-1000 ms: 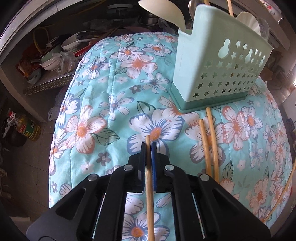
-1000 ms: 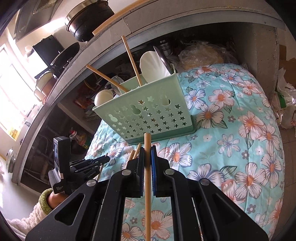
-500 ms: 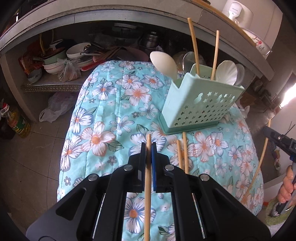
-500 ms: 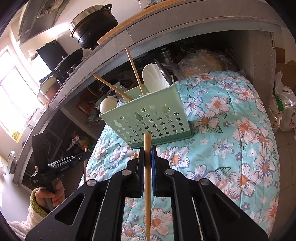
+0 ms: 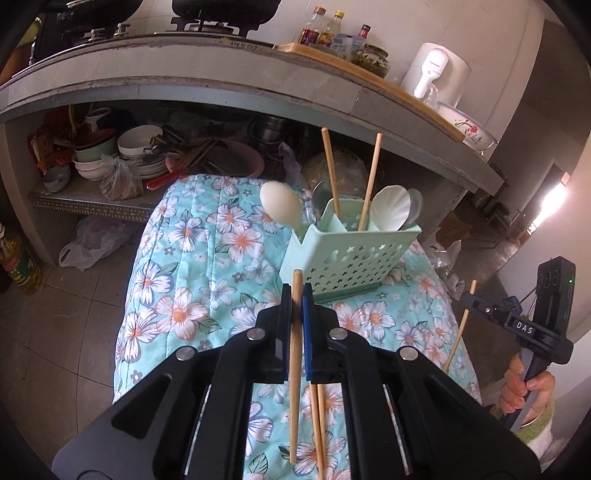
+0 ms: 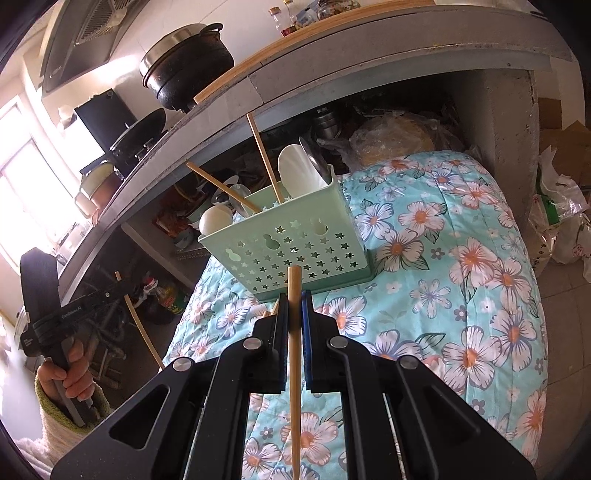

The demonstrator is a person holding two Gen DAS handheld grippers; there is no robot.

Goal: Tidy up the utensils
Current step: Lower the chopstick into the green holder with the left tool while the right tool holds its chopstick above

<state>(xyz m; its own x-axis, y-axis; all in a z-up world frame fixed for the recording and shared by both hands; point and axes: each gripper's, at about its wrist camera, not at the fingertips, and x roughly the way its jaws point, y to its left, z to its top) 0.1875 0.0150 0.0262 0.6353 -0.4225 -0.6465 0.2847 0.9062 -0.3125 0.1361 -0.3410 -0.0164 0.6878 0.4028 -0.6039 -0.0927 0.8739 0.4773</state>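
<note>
The left gripper (image 5: 296, 295) is clamped tight on a wooden chopstick (image 5: 294, 369), its two pads pressed against the stick with no gap showing; the stick's tip pokes just past the fingertips and its length runs back between the black arms. The right gripper (image 6: 294, 301) is likewise pinched shut on a second chopstick (image 6: 294, 354), held the same way along its fingers. Each gripper also shows in the other's view: the right one (image 5: 476, 301) at the edge of the left camera with its stick hanging down, the left one (image 6: 110, 293) at the edge of the right camera.

The mint-green utensil basket (image 5: 354, 254) stands upright on the floral quilt (image 5: 192, 266), ahead of both grippers and not touching either. It holds two upright chopsticks (image 5: 330, 173), pale spoons (image 5: 282, 208) and what seem to be metal spoons behind them, though these are partly hidden. Two more chopsticks (image 5: 317, 417) lie on the quilt beneath the left gripper, seen between its arms.

Compared with a second ago, both grips are unchanged, but both grippers have risen and drawn back: the basket looks smaller and farther off in the left view, the counter (image 5: 229, 70) and the bottles (image 5: 334, 33) on it have come into sight, and the loose pair on the quilt now sits under the gripper instead of beside it.
</note>
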